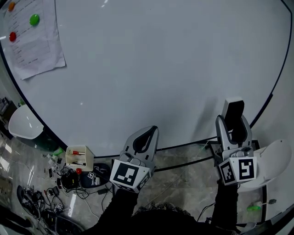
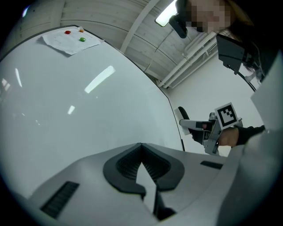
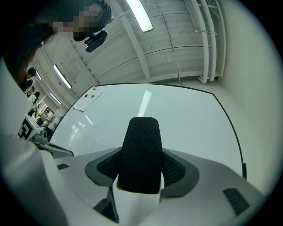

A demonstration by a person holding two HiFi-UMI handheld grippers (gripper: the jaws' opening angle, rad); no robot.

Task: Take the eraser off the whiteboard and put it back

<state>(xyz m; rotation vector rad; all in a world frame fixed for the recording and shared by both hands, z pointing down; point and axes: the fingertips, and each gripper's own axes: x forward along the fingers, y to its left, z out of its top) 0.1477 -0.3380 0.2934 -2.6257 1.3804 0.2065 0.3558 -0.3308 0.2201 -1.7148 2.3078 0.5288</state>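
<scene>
Two grippers are pointing at the one big whiteboard (image 1: 151, 69), and each is tipping up a little. The person's arms in dark sleeves (image 1: 124, 202) are reaching out from the near side.

The left gripper (image 1: 146, 137) is sitting low, by the middle of the board's bottom edge. Its jaws are clenching together on nothing.

The right gripper (image 1: 234, 131) is hanging farther right, by the board's lower right part. Its jaws are grasping the one eraser (image 1: 235, 112), squeezing it from both sides. The eraser is sticking out past the jaw tips, with its black fuzzy side showing. I cannot tell if it is touching the board.

One sheet of paper (image 1: 34, 41) is hanging at the far left top of the board. Three round magnets are sitting on it: one orange magnet (image 1: 11, 6), one green magnet (image 1: 34, 19) and one red magnet (image 1: 13, 36).

One small box (image 1: 79, 157) is lying on the floor (image 1: 183, 183) at the left, with a mess of cables (image 1: 69, 181) beside it.
</scene>
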